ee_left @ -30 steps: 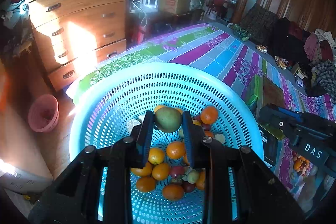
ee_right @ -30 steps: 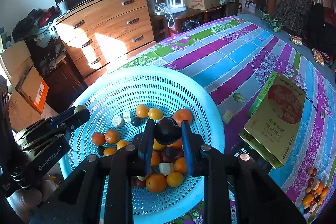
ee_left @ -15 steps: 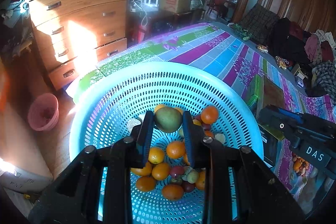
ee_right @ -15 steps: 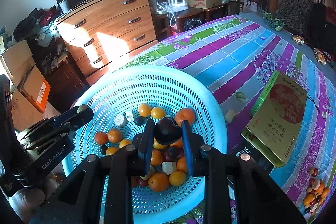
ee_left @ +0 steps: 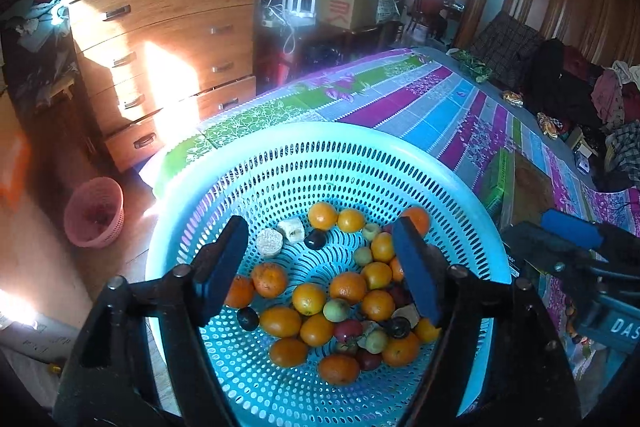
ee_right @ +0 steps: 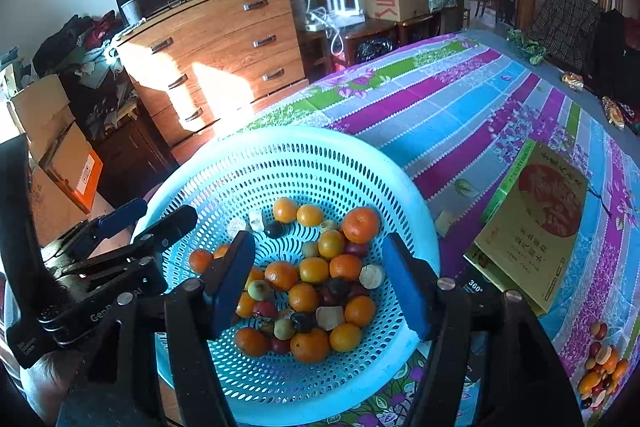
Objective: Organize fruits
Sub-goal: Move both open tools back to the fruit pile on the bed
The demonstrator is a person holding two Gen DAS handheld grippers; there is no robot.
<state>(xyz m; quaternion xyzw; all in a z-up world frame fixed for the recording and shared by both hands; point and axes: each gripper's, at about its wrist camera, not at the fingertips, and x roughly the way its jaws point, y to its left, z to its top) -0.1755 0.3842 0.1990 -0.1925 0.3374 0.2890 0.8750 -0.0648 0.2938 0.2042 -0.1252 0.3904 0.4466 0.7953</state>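
The left gripper [ee_left: 320, 267] hangs over the basket [ee_left: 360, 143] with its jaws spread wide and nothing between them; the blue pads [ee_left: 224, 267] touch no fruit. In the right wrist view its body enters from the left edge, lettered "GenRobot" as far as can be read, the rest covered. The fruits [ee_left: 344, 303], mostly oranges with a few green and dark ones and some pale chunks, lie piled in the basket's bottom, on the striped cloth [ee_right: 460, 115]. The right gripper [ee_right: 320, 279] is likewise wide apart and empty above the pile. In the left wrist view its body, cut off at the right edge, shows "DAS". Right of the basket lies a box [ee_right: 536, 223] with red and gold print, its characters too small to read; a black label under its near corner reads "360°".
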